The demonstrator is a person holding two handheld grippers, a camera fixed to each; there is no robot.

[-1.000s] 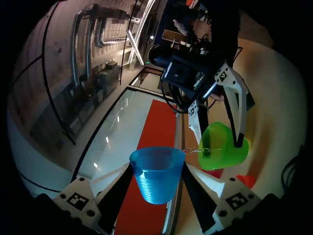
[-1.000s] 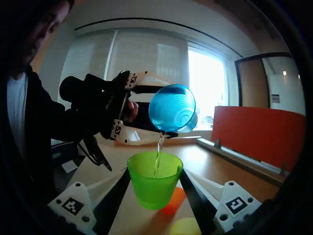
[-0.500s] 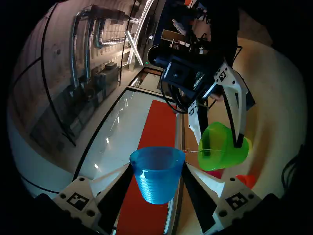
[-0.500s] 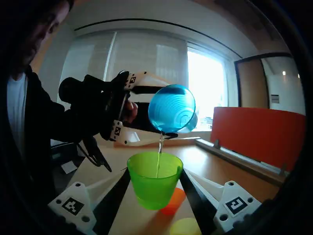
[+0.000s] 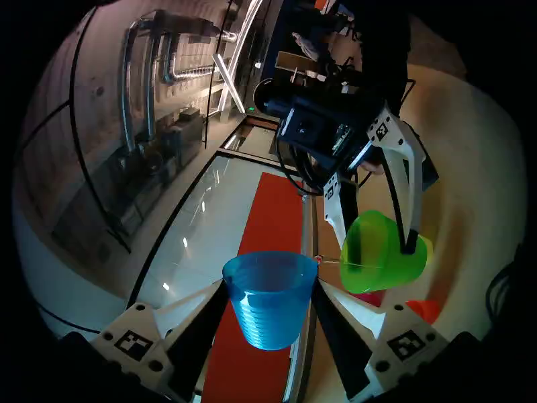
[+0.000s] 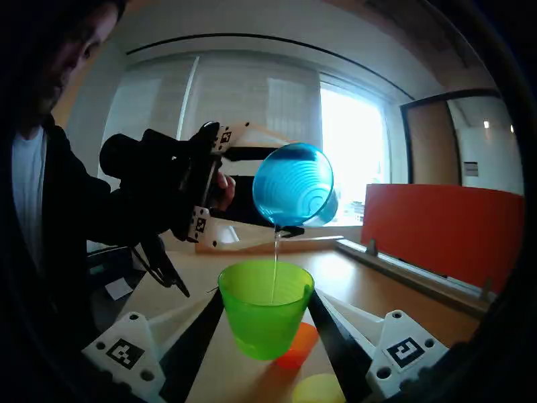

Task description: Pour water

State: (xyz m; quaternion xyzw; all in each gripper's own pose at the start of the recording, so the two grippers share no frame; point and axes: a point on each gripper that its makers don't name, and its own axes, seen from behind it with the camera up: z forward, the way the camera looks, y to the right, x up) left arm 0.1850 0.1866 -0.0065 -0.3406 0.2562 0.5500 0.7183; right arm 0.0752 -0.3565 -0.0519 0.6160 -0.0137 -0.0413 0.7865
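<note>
My left gripper (image 5: 270,302) is shut on a blue ribbed cup (image 5: 270,297), tipped over so its mouth faces sideways. In the right gripper view the same blue cup (image 6: 294,185) hangs tilted above a green cup (image 6: 266,305), and a thin stream of water (image 6: 274,258) falls from its rim into the green one. My right gripper (image 6: 266,316) is shut on the green cup and holds it upright. The left gripper view shows the green cup (image 5: 381,252) at right between the right gripper's white fingers (image 5: 409,168), with a thin thread of water reaching its rim.
A wooden table (image 6: 366,282) lies below the cups, with an orange cup (image 6: 302,342) and a yellow one (image 6: 321,388) on it. A red partition (image 6: 443,228) stands at the table's right edge. A person in a dark jacket (image 6: 60,221) holds the grippers.
The blue cup has shifted slightly left and tipped a little more. The water stream keeps running into the green cup. Both grippers otherwise hold still.
</note>
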